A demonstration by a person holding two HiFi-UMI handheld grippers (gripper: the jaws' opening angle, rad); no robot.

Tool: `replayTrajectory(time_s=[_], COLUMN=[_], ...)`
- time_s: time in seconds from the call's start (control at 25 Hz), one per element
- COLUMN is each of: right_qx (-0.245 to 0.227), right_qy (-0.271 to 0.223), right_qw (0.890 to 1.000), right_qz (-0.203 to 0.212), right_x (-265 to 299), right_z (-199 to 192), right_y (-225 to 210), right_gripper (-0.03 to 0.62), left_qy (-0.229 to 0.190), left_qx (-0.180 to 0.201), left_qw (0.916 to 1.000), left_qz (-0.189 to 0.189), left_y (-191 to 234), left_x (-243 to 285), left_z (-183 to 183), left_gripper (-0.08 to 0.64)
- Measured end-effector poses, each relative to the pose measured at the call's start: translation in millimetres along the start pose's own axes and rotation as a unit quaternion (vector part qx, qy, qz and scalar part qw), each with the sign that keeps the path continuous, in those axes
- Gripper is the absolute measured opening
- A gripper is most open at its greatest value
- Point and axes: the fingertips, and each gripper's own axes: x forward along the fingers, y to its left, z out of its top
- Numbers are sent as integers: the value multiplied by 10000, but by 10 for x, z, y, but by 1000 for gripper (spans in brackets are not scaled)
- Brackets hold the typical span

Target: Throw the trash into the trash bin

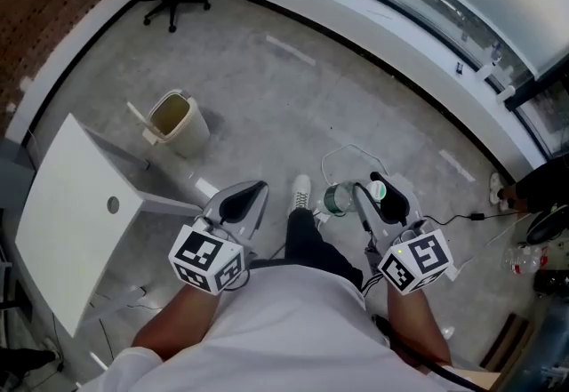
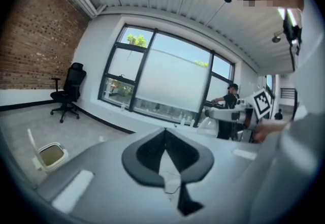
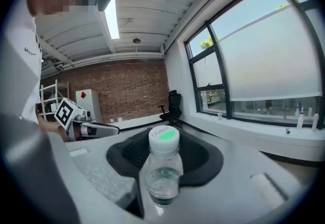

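While the right hand-held gripper point(image 1: 378, 195) clamps the clear bottle point(image 3: 162, 169), the left hand-held gripper point(image 2: 165, 152) is closed and empty. Carrying seems the step in hand. The trash bin point(image 1: 178, 122) stands well apart on the floor, so the bottle must next be brought above its mouth.

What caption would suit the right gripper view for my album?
Right claw gripping a clear plastic bottle, brick wall and big windows behind.
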Motion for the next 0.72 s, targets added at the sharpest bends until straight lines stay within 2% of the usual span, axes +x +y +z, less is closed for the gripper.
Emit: replayTrajectory(time_s=[0.32, 0.72], right_qx=[-207, -470], right_qy=[49, 24], right_qw=[9972, 9944], right_qz=[717, 944], right_x=[1132, 2174], right_z=[364, 854], right_y=[-595, -1480], right_gripper=[156, 156], left_qy=[-136, -273], left_qx=[-184, -90], left_qw=[9975, 9970], left_qz=[664, 720], left_y=[779, 1495], left_x=[756, 1910], left_z=[451, 1119], left_gripper=[9, 9])
